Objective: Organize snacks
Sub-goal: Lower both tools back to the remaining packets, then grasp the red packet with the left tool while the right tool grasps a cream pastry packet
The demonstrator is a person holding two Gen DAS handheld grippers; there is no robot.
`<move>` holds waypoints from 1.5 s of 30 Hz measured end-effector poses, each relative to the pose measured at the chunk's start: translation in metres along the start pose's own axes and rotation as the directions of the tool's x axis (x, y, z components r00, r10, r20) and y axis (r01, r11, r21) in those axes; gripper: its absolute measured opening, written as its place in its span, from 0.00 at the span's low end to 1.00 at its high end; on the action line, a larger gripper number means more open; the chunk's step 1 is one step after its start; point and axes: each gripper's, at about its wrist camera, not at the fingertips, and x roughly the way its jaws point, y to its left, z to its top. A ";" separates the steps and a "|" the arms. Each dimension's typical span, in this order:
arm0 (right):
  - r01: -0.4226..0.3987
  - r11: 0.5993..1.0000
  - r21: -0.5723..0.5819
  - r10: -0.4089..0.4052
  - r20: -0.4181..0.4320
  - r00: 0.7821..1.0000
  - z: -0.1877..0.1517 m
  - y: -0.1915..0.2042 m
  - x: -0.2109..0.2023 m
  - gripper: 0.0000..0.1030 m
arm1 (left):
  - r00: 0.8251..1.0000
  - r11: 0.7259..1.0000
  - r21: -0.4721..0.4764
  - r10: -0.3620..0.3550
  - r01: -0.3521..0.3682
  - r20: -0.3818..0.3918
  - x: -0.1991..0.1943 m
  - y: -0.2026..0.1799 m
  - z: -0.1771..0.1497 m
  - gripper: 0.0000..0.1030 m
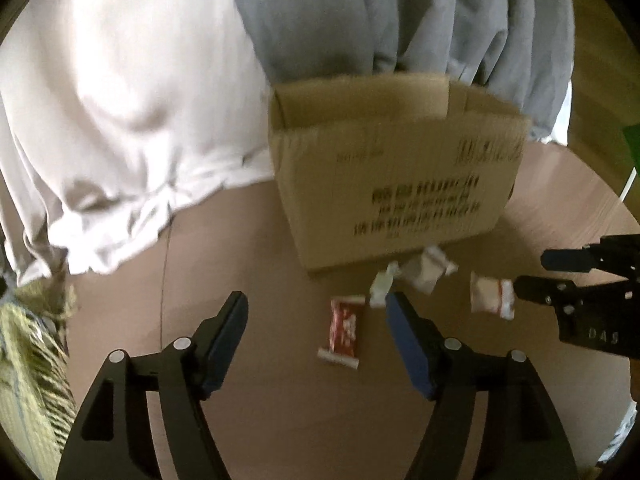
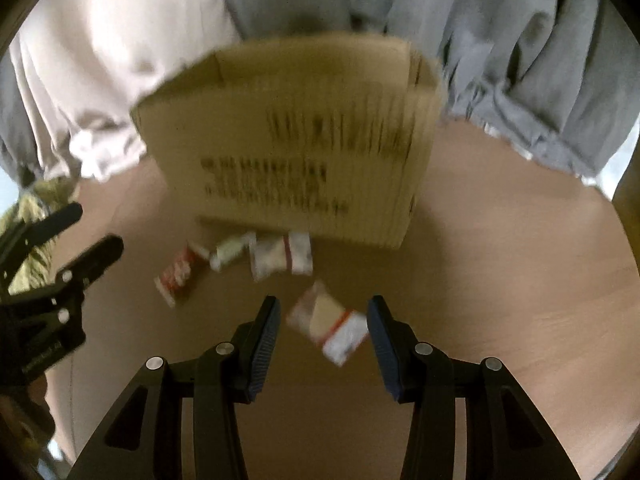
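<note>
Snack packets (image 2: 326, 322) lie before the cardboard box (image 1: 396, 168), both left gripper (image 1: 316, 312) and right gripper (image 2: 322, 316) spread apart, holding nothing

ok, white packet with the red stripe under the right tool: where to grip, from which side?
Across its short width, mid-body, from above. The striped packet lies flat and skewed on the table, already between the open right tool.

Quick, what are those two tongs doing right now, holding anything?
Left tongs: open, holding nothing.
Right tongs: open, holding nothing; a white snack packet lies between them.
</note>
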 end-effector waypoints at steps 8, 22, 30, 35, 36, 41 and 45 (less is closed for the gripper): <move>0.014 0.997 -0.069 -0.028 -0.199 0.980 -0.014 0.003 0.033 0.45 | 0.991 1.000 -0.020 -0.017 0.014 -0.131 0.033 -0.001 -0.012 0.70; -0.029 0.985 -0.170 -0.016 -0.257 0.966 -0.013 0.005 0.064 0.45 | 0.966 0.995 -0.051 -0.099 0.089 -0.240 0.086 0.002 -0.008 0.70; -0.043 0.980 -0.193 -0.001 -0.221 0.975 -0.013 -0.001 0.067 0.45 | 0.957 0.993 -0.036 -0.118 0.113 -0.264 0.098 -0.005 -0.007 0.70; -0.037 0.966 -0.255 -0.015 -0.201 0.980 -0.006 -0.003 0.067 0.45 | 0.952 0.992 -0.036 -0.129 0.124 -0.277 0.106 -0.002 -0.005 0.66; -0.022 0.963 -0.270 -0.029 -0.184 0.982 -0.006 -0.003 0.066 0.45 | 0.951 0.991 -0.037 -0.131 0.126 -0.281 0.107 -0.002 -0.006 0.63; 0.006 0.954 -0.301 -0.060 -0.170 0.984 -0.003 0.003 0.067 0.45 | 0.951 0.988 -0.040 -0.153 0.148 -0.270 0.109 0.001 -0.003 0.36; -0.056 0.957 -0.285 0.003 -0.183 0.983 0.004 -0.001 0.064 0.45 | 0.946 0.983 -0.043 -0.182 0.176 -0.268 0.105 -0.003 -0.002 0.21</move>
